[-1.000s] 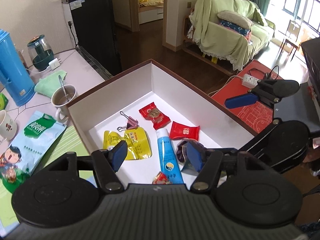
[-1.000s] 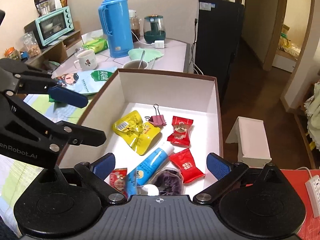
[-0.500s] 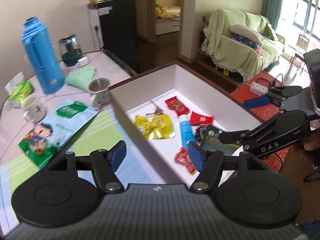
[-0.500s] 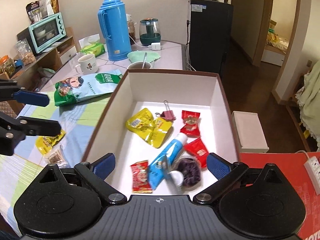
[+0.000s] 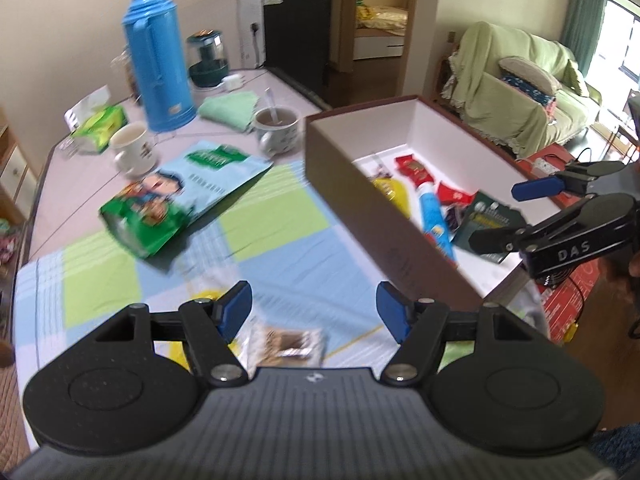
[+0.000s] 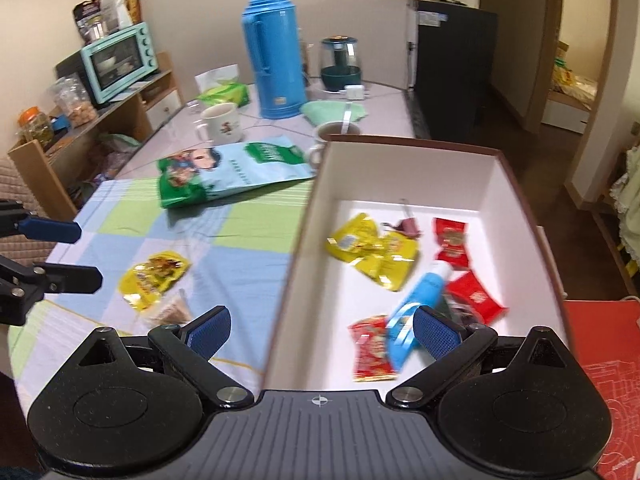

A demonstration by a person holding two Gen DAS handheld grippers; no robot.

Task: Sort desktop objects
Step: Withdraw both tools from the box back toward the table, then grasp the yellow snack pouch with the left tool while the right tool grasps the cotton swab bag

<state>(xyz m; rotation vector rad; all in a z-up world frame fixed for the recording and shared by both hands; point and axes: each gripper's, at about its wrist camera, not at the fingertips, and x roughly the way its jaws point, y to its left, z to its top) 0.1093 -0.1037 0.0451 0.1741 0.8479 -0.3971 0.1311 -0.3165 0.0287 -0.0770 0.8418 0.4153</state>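
Note:
My left gripper (image 5: 315, 312) hangs open over the checked tablecloth (image 5: 280, 248), with nothing between its pads. Just below it lies a brown snack packet (image 5: 286, 342), and a yellow packet (image 6: 154, 280) lies beside that. My right gripper (image 6: 324, 332) is open and straddles the left wall of the brown box (image 6: 400, 160). The box holds yellow packets (image 6: 368, 252), red candies (image 6: 450, 238), a blue tube (image 6: 420, 292), a red packet (image 6: 370, 354) and a pink binder clip (image 6: 406, 224). A dark green card (image 5: 486, 220) sits in the box by the right gripper's lower finger.
A large green and blue snack bag (image 5: 180, 196) lies left of the box. Behind it stand a blue thermos (image 5: 158, 60), two mugs (image 5: 132, 152), a green cloth (image 5: 228, 106) and a tissue pack (image 5: 98, 126). A toaster oven (image 6: 118, 60) sits on a shelf at the far left.
Both grippers have swung left. The left one has gone from above the box to over the tablecloth and the loose packets. The right one now sits over the box's left wall.

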